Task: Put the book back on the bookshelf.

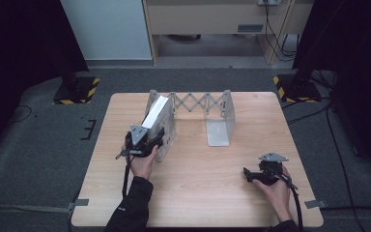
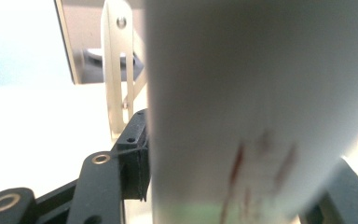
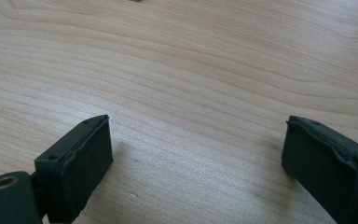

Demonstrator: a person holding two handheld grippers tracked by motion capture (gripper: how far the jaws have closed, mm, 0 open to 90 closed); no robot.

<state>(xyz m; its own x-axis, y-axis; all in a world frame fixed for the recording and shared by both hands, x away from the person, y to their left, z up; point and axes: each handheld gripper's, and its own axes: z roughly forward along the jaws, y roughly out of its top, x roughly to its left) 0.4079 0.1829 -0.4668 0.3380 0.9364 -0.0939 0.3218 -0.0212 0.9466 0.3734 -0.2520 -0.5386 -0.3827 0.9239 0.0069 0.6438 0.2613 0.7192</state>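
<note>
Close to the left claw's camera, the white book point(image 2: 261, 107) blurs, its red marks unreadable, hiding the rack point(image 2: 116, 70) behind.

A metal expanding rack point(image 1: 207, 108) and white book point(image 1: 154, 112) stand on the wooden table point(image 1: 198, 179).

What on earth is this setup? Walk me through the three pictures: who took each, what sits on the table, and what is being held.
No robot here: a person sits at a wooden table with handheld tongs in each hand. The high view looks down from above the person. The other two views come from small cameras riding on each pair of tongs.

On the table stands a metal book rack with an accordion-style link between its end plates.

The left tongs are shut on a white book, held at the rack's left end plate; in the left gripper view the book is a blurred pale slab. The right tongs lie open, holding nothing, above bare wood.
</note>
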